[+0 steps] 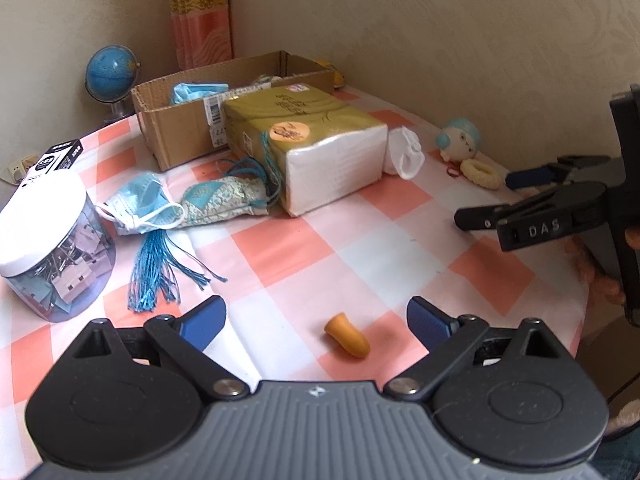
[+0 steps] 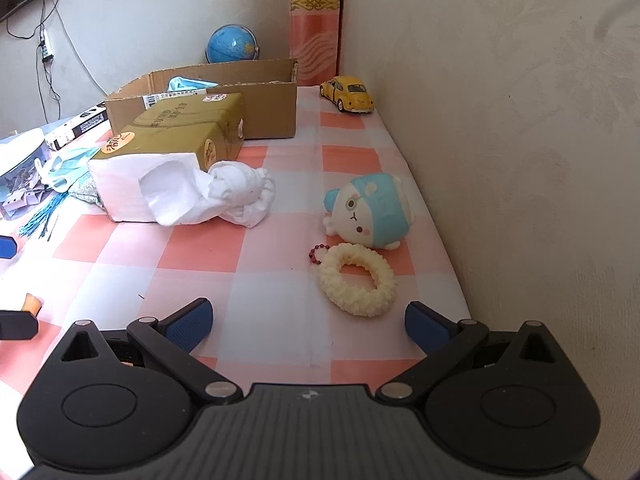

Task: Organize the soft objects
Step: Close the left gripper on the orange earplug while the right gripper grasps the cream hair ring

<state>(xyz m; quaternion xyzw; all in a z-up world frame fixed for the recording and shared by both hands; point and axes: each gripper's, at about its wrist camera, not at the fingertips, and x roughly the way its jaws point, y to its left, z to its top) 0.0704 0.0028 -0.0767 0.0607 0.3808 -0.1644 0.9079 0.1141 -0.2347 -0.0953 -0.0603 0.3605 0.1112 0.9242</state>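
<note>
My left gripper is open low over the checked tablecloth, with an orange foam earplug lying between its fingers, untouched. A blue face mask and a patterned sachet with blue tassels lie to the left of it. A tissue pack and a rolled white sock sit behind. My right gripper is open and holds nothing. Just ahead of it lie a cream scrunchie and a blue-and-white plush toy. A cardboard box at the back holds another mask.
A clear jar of binder clips and a black box stand at the left. A globe is behind the cardboard box. A yellow toy car sits by the wall, which runs close along the right.
</note>
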